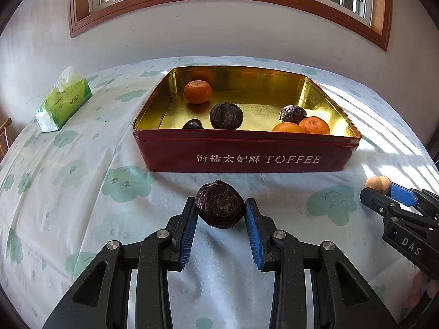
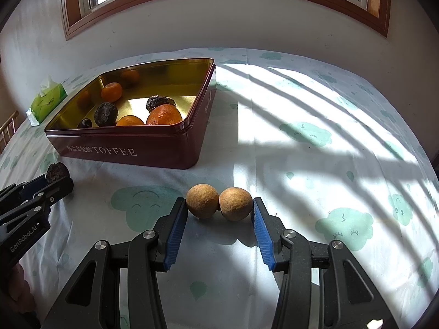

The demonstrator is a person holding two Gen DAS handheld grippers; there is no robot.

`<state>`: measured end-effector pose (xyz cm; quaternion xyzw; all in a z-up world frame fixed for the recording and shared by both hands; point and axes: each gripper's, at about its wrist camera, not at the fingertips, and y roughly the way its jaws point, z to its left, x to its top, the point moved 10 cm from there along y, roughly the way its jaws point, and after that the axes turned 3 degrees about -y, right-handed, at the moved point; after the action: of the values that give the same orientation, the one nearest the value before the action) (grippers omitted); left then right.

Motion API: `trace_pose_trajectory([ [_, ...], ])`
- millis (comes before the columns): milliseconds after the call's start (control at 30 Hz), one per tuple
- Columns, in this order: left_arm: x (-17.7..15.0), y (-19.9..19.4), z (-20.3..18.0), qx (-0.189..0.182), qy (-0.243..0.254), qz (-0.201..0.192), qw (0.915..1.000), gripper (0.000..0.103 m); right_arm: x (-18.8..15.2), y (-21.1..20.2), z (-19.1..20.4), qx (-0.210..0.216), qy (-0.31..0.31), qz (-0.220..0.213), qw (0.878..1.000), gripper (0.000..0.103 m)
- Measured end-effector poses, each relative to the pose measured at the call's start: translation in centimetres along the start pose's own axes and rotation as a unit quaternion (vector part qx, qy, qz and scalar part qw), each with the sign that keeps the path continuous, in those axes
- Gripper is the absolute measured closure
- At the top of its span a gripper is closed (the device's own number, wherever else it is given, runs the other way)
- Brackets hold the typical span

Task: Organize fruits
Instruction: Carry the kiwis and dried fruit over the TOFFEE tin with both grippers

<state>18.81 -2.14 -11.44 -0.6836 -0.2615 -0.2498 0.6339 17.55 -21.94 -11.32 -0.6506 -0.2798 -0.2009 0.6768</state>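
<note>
A red TOFFEE tin (image 1: 247,159) with a gold inside stands open on the table; it also shows in the right wrist view (image 2: 123,152). It holds several oranges (image 1: 197,91) and dark wrinkled fruits (image 1: 226,115). My left gripper (image 1: 220,205) has its blue pads on both sides of a dark wrinkled fruit (image 1: 219,204) resting on the cloth in front of the tin. My right gripper (image 2: 219,205) has its pads against two joined tan round fruits (image 2: 219,203) on the cloth; they also show in the left wrist view (image 1: 378,184).
A green tissue pack (image 1: 63,101) lies on the table at the far left. The table has a white cloth with green cloud prints. A wall and window stand behind it. Sunlight stripes fall on the right side.
</note>
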Motion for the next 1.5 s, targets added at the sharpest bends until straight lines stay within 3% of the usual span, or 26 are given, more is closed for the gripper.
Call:
trace_pose_trajectory([
  [600, 0.3, -1.9, 0.5, -0.009, -0.005, -0.012, 0.9999, 0.067, 1.7, -3.3, 2.0, 0.015, -0.021, -0.029, 0.999, 0.058],
  [1067, 4.7, -3.1, 2.5, -0.007, -0.019, -0.046, 0.9987, 0.067, 5.3, -4.0, 4.0, 0.024, -0.052, -0.055, 0.997, 0.058],
  [1500, 8.0, -1.4, 2.6, -0.001, -0.005, -0.053, 0.9986, 0.067, 8.2, -2.1, 4.5, 0.026, -0.065, -0.056, 0.996, 0.058],
])
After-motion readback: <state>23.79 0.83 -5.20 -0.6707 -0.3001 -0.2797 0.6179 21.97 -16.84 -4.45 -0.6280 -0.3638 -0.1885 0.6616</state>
